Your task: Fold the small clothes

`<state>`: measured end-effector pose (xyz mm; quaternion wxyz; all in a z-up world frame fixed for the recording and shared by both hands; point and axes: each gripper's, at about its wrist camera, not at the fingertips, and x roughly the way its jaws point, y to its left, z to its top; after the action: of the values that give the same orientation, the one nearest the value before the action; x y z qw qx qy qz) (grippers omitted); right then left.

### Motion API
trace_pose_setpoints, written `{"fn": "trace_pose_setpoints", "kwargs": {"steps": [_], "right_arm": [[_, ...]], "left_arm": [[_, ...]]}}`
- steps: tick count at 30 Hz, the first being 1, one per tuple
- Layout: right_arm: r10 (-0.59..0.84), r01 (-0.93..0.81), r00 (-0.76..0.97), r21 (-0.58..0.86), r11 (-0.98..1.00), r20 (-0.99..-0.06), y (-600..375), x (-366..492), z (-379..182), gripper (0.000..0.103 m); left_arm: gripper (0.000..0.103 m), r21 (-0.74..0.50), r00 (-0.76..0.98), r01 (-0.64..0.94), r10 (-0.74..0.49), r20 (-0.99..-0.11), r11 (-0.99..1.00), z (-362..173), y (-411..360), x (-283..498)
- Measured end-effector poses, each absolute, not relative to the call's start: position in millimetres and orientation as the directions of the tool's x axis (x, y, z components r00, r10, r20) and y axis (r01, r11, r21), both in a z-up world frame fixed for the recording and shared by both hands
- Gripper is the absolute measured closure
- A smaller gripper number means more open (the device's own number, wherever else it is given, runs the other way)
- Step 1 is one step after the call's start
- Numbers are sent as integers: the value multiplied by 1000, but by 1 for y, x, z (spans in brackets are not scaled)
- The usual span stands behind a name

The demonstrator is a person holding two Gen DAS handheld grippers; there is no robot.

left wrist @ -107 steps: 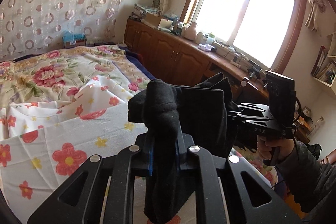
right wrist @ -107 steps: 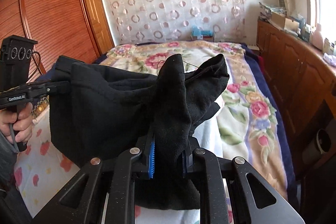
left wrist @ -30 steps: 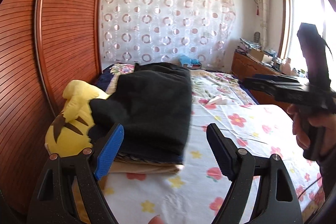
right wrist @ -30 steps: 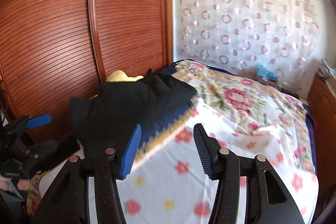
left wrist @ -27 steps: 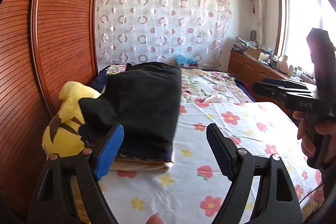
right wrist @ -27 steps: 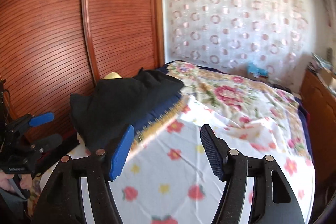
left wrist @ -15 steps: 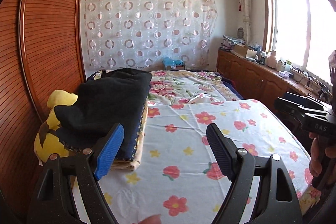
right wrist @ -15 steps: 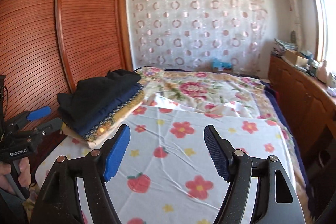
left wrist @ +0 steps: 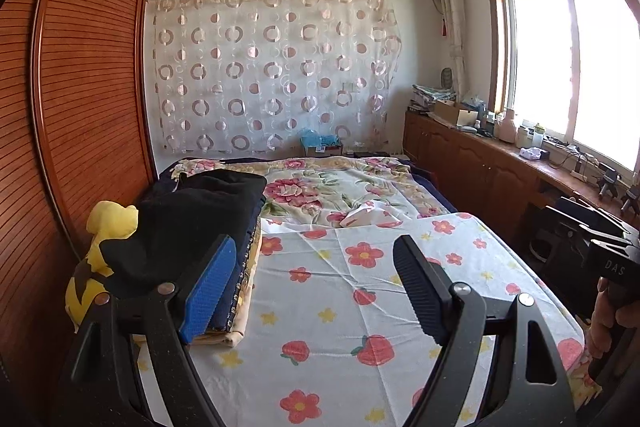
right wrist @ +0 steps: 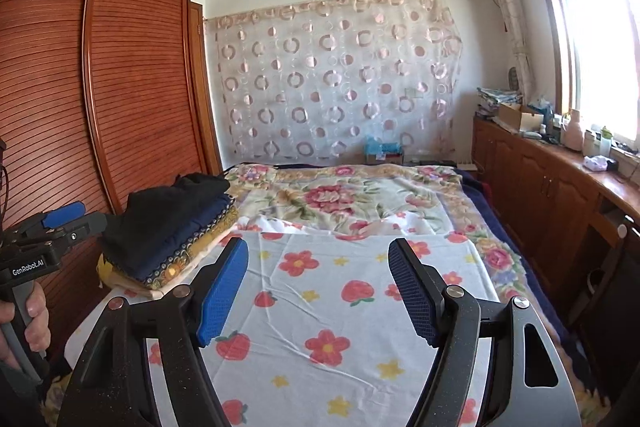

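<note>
At the left edge of the bed (left wrist: 500, 267), against the reddish-brown slatted wooden wardrobe (left wrist: 88, 99), a yellow plush toy with dark markings (left wrist: 100, 251) lies just beside a stack of folded clothes (right wrist: 172, 227). The folded black garment (left wrist: 192, 223) rests on top of that stack, over a navy piece and a yellow patterned piece, with a cream layer at the bottom. The left hand-held gripper (left wrist: 312, 291) hovers low over the white flower-and-strawberry printed sheet (left wrist: 340, 307) near the foot of the bed, its jaws spread wide with nothing between them; its blue-padded left finger (left wrist: 208, 291) appears in front of the stack's near end, though whether it touches the cloth cannot be told. In the right wrist view the person's left hand (right wrist: 24, 323) grips the handle upright at the bed's left edge. The right hand-held gripper (right wrist: 318, 287) is held level above the middle of the printed sheet, pointing toward the head of the bed, jaws likewise wide apart and empty. In the left wrist view the person's right hand (left wrist: 612, 319) wraps its handle off the bed's right edge. Beyond the sheet, a floral blanket (right wrist: 344, 199) covers the far half of the bed.
</note>
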<state>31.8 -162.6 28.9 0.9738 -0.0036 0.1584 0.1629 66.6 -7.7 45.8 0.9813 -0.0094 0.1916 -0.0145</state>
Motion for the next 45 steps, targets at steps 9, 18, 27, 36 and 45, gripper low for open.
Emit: {"fn": "trace_pose_setpoints", "kwargs": {"steps": [9, 18, 27, 36, 45], "right_arm": [[308, -308, 899, 50, 950, -311, -156, 26, 22, 29], [306, -306, 901, 48, 951, -307, -164, 29, 28, 29], [305, -306, 900, 48, 951, -310, -167, 37, 33, 29], [308, -309, 899, 48, 950, -312, -171, 38, 33, 29], [308, -309, 899, 47, 950, -312, -172, 38, 35, 29]], "left_arm": [[21, -22, 926, 14, -22, -376, 1000, 45, -7, 64], [21, -21, 928, 10, -17, -373, 1000, 46, -4, 61], [21, -18, 928, 7, -13, -373, 1000, 46, -2, 60], [21, -17, 928, 7, -13, -371, 1000, 46, -1, 60], [21, -15, 928, 7, -13, -372, 1000, 46, 0, 59]]}}
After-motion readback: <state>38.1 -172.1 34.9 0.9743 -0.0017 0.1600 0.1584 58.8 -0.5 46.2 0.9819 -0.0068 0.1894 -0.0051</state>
